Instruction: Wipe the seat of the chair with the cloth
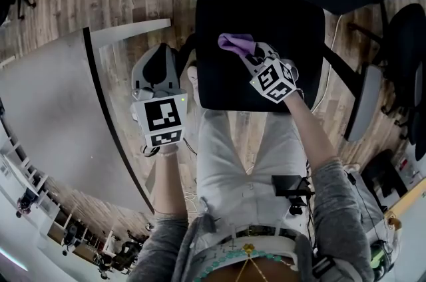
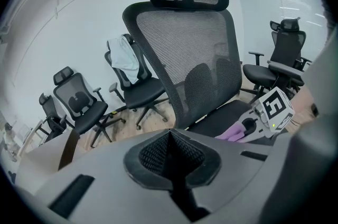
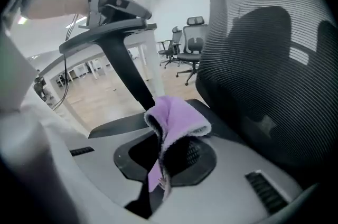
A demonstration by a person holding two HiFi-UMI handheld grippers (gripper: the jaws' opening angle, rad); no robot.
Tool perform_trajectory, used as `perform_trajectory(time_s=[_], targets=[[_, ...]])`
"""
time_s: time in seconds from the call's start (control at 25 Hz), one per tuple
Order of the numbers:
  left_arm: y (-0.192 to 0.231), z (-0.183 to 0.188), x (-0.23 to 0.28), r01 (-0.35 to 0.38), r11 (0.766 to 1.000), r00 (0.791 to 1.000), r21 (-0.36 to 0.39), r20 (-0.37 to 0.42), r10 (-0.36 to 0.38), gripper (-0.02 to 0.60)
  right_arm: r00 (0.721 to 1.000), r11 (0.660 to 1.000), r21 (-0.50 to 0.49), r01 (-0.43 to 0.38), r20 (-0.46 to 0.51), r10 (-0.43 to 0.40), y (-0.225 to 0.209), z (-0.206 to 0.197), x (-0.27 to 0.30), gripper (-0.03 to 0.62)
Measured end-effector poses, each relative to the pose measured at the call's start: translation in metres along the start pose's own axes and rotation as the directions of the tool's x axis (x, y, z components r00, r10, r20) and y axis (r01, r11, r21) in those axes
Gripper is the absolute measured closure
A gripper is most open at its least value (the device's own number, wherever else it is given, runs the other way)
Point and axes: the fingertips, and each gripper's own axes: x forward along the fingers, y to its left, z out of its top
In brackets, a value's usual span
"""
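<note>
Cloth (image 1: 234,42), a purple one, is sitting bunched and pinched tight in the jaws of the right gripper (image 1: 251,54), over the middle of the black chair seat (image 1: 226,84). Beside the seat's left edge the left gripper (image 1: 160,71) is hovering, its jaws pressing together on nothing.

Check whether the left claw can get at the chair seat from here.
Probably yes: the left claw, shut and empty, hangs just beside the seat, with bare seat facing it. The right claw, holding the cloth, takes only the rear part.
</note>
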Motion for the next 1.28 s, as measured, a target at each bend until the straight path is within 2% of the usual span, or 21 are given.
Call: perform_trajectory(time_s=[0.16,0.36,0.56,0.76,1.28], targets=[[-0.004,0.0,-0.001,-0.002,1.0,1.0,0.0,-0.001,0.002,0.578,0.997,0.992,-0.103,-0.076,-0.021,0.075,0.033,0.015,0.024,0.546],[-0.005,-0.001,-0.001,0.003,1.0,1.0,-0.005,-0.003,-0.003,0.579,0.989,0.98,-0.148,-0.135,-0.086,0.123,0.06,0.013,0.058,0.546],[-0.001,-0.002,-0.002,0.006,1.0,1.0,-0.01,-0.003,-0.006,0.579,0.974,0.977,-0.151,-0.148,-0.196,0.117,0.072,0.0,0.09,0.546],[-0.001,-0.002,-0.001,0.009,1.0,1.0,-0.011,0.0,-0.009,0.579,0.955,0.972,-0.194,-0.134,-0.287,0.075,0.077,-0.013,0.111,0.546],[0.001,-0.001,-0.002,0.009,1.0,1.0,-0.007,-0.004,-0.009,0.579,0.96,0.977,-0.169,-0.131,-0.267,0.082,0.075,-0.014,0.112,0.546]])
